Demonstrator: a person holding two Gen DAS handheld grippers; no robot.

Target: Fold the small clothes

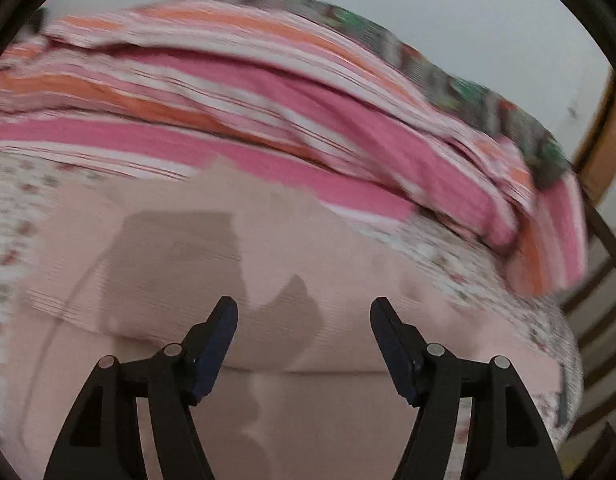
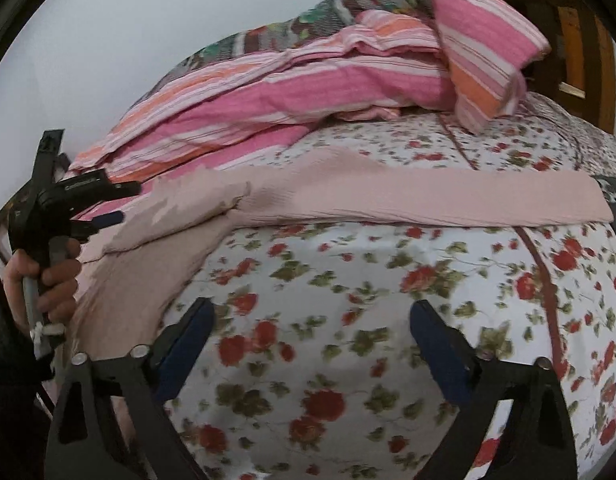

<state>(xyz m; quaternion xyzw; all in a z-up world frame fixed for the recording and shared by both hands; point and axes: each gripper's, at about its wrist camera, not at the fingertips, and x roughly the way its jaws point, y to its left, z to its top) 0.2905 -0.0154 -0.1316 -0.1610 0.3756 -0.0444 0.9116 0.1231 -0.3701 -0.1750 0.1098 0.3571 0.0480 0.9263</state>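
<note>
A pale pink garment (image 2: pixel 387 196) lies part-folded across a bed, one long band stretched toward the right and its bulk bunched at the left, near the left gripper (image 2: pixel 118 202). In the left wrist view that gripper (image 1: pixel 304 312) hovers over the pink cloth (image 1: pixel 268 264) with its jaws spread and nothing between them; whether the tips brush the fabric cannot be told. The right gripper (image 2: pixel 311 320) hangs over the bare floral sheet (image 2: pixel 347 280), jaws wide, holding nothing, well short of the garment.

The step in hand appears to be taking fresh hold for the next fold. Done well, each set of tongs would pinch a single edge near a corner, left and right level with each other, and lift only enough to carry the cloth over without dragging the soft sheet beneath.

The mattress gives and the sheet wrinkles easily, so a deep bite could catch the bedding too. A pink-and-orange striped quilt (image 2: pixel 308 88) is heaped along the far side, against a plain pale wall (image 2: pixel 148 20); a wooden headboard (image 2: pixel 579 40) stands at the far right.
</note>
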